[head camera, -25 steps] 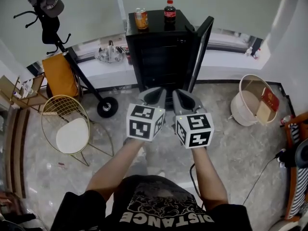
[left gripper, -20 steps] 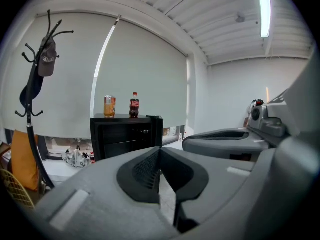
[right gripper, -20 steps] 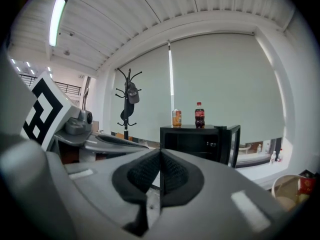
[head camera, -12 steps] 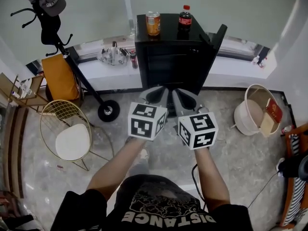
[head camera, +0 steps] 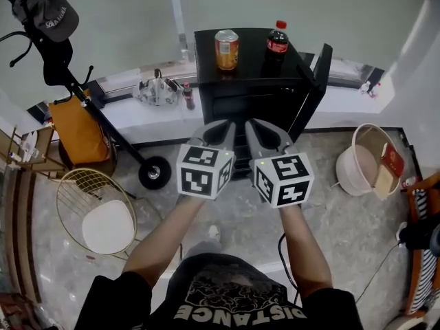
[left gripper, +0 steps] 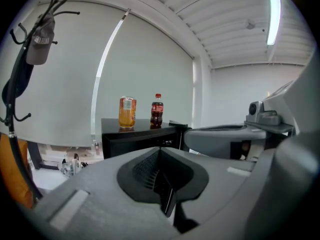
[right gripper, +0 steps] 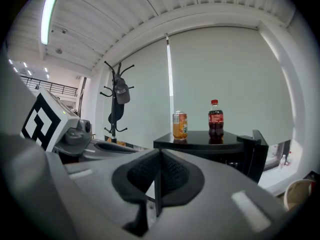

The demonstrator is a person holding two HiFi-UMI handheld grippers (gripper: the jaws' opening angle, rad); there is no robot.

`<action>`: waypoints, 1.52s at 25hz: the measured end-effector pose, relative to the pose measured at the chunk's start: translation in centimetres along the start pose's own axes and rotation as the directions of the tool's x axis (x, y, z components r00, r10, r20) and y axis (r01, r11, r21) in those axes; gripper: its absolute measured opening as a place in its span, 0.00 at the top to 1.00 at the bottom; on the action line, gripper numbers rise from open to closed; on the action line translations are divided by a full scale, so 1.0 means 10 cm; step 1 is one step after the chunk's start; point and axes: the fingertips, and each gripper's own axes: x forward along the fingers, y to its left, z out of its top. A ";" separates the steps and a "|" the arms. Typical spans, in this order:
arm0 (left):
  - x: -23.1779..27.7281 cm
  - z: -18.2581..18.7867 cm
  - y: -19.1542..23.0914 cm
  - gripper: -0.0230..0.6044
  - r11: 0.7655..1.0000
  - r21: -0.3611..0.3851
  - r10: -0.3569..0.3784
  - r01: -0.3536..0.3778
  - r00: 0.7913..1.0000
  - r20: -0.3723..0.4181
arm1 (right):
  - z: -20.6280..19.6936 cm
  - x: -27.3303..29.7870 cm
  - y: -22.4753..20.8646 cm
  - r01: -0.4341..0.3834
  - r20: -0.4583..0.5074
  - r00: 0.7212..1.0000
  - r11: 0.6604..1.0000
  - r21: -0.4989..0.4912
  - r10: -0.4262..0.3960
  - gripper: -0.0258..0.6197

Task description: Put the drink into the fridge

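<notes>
At far left of the head view, a coat stand (head camera: 58, 57) carrying a cap (head camera: 47, 16) stands clear of the work and plays no part in it. Toward the centre, the left gripper (head camera: 221, 125) is held out ahead of the person, clenched, with nothing between its jaws; its own view confirms that the pads meet. Beyond it, an orange drink can (head camera: 227, 49) stands upright on top of the black mini fridge (head camera: 227, 98), well apart from either gripper. The right gripper (head camera: 253, 125), just beside the left one, is likewise clenched and empty. A cola bottle (head camera: 277, 41) stands upright to the right of the can on the same fridge top, near it but not touching. Which of the two drinks the task means cannot be told. The fridge door (head camera: 313, 81) stands open at the right, judged to be ready to receive a drink. Both grippers point toward the fridge, which is judged an approach; the jaws would need to open before any grasp. A pale bucket (head camera: 347, 170) sits on the floor at far right.
</notes>
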 end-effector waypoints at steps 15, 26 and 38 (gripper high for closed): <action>0.46 0.44 0.88 0.96 0.998 0.038 -0.044 0.043 0.998 0.037 | 0.42 1.10 -0.15 0.081 0.020 0.997 0.997 -0.005 -0.080 0.91; 0.76 0.61 1.23 0.96 0.998 0.044 -0.055 0.052 0.996 0.065 | 0.51 1.57 -0.38 0.134 0.032 0.990 0.991 0.002 -0.134 0.80; 0.95 0.74 1.54 0.96 0.998 0.057 0.022 -0.027 0.997 0.080 | 0.64 1.94 -0.64 0.113 0.027 0.993 0.994 0.007 -0.113 0.62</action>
